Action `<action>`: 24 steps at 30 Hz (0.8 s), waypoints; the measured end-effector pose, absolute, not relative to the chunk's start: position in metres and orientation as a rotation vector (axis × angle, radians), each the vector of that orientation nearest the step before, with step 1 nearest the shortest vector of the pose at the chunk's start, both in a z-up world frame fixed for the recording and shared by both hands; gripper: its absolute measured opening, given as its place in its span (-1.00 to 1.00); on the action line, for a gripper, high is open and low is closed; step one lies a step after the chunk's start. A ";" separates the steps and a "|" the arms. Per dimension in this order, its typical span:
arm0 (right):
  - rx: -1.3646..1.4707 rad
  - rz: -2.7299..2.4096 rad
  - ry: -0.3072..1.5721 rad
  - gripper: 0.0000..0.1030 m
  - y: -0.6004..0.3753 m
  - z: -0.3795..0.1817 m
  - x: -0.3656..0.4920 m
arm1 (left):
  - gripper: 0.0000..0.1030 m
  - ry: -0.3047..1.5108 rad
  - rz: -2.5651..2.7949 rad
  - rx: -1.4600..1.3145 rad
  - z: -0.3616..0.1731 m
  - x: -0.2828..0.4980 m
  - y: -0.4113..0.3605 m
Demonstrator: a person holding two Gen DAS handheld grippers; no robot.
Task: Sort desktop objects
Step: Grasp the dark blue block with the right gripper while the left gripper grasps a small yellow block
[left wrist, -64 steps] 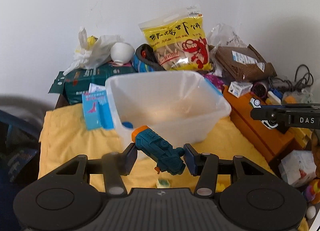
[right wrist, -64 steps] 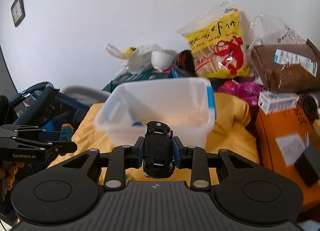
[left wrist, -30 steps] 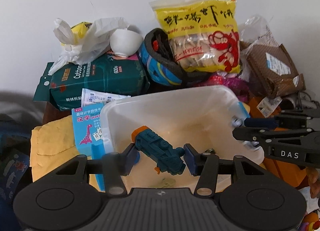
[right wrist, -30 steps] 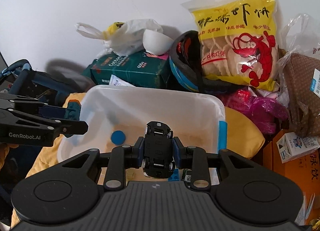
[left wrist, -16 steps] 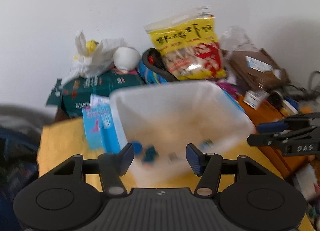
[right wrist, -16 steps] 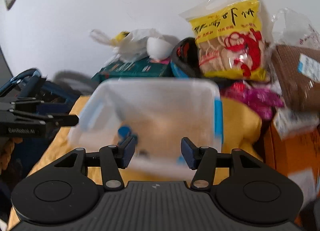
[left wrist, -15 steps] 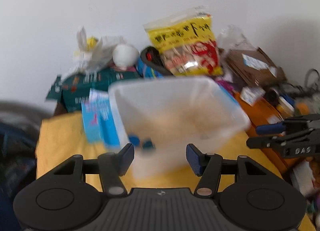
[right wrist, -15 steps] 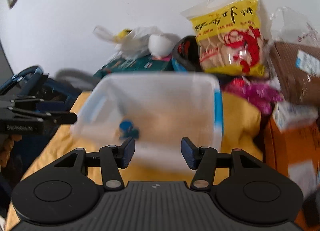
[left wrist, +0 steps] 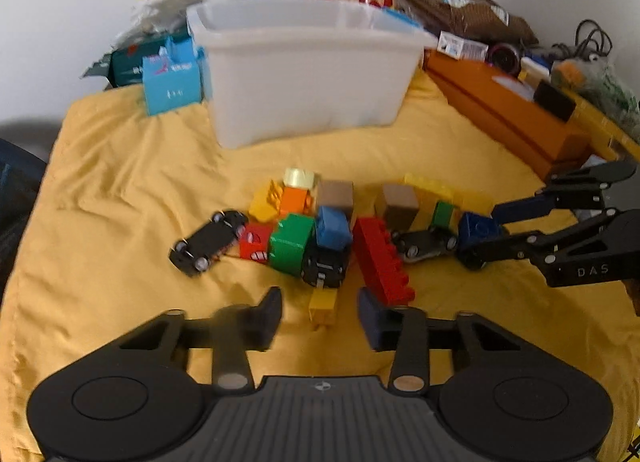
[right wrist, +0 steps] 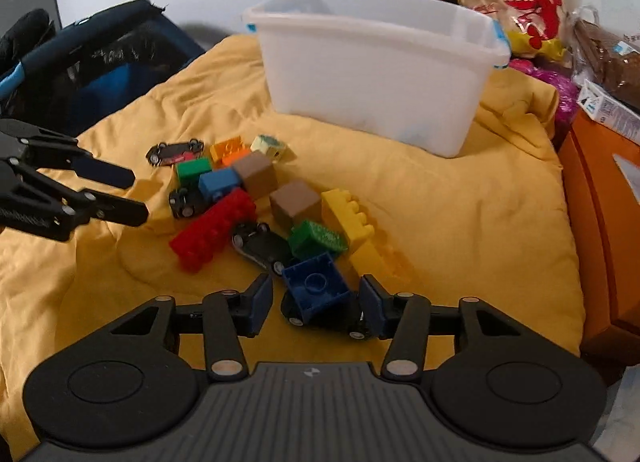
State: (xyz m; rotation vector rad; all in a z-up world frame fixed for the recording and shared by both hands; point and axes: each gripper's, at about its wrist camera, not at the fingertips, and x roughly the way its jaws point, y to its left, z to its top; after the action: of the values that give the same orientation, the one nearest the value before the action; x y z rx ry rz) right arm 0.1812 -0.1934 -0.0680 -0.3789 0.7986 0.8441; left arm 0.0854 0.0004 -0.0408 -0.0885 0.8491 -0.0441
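Your left gripper (left wrist: pixel 319 312) is over the yellow cloth (left wrist: pixel 120 190) at the near edge of the toy pile, jaws part-open and closing, with a small yellow block (left wrist: pixel 322 305) between them but not gripped. Your right gripper (right wrist: pixel 316 302) is also closing, jaws part-open around a dark blue block (right wrist: pixel 318 287) on a black toy car (right wrist: pixel 340 320); pads not pressing yet. The white bin (left wrist: pixel 304 70) stands behind the pile, well apart from both.
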 end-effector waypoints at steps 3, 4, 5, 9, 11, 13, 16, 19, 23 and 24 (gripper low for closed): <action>-0.408 0.848 0.794 -0.06 -0.192 -0.074 0.179 | -0.18 0.864 -0.052 -0.075 -0.048 0.091 -0.003; -0.413 0.852 0.798 -0.06 -0.190 -0.075 0.181 | -0.18 0.869 -0.051 -0.076 -0.050 0.091 -0.003; -0.414 0.850 0.803 -0.07 -0.188 -0.078 0.180 | -0.21 0.874 -0.049 -0.084 -0.052 0.092 -0.002; -0.421 0.854 0.816 -0.15 -0.187 -0.082 0.183 | -0.39 0.891 -0.046 -0.090 -0.059 0.096 -0.002; -0.414 0.853 0.823 -0.15 -0.188 -0.083 0.184 | -0.39 0.898 -0.048 -0.089 -0.062 0.097 -0.002; -0.404 0.844 0.829 -0.15 -0.190 -0.082 0.184 | -0.39 0.896 -0.049 -0.092 -0.062 0.098 -0.002; -0.394 0.839 0.832 -0.16 -0.191 -0.082 0.184 | -0.53 0.878 -0.054 -0.081 -0.060 0.096 -0.003; -0.375 0.831 0.817 -0.16 -0.193 -0.078 0.182 | -0.58 0.865 -0.067 -0.067 -0.057 0.091 -0.003; -0.345 0.822 0.804 -0.16 -0.198 -0.072 0.179 | -0.59 0.851 -0.077 -0.072 -0.054 0.083 -0.003; -0.339 0.819 0.803 -0.16 -0.200 -0.071 0.178 | -0.60 0.848 -0.077 -0.076 -0.053 0.082 -0.002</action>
State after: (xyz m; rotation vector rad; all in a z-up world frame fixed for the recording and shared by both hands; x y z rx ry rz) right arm 0.1783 -0.2000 -0.0711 -0.3390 0.8029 0.8187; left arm 0.0816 -0.0025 -0.0532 -0.0763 0.8480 -0.0765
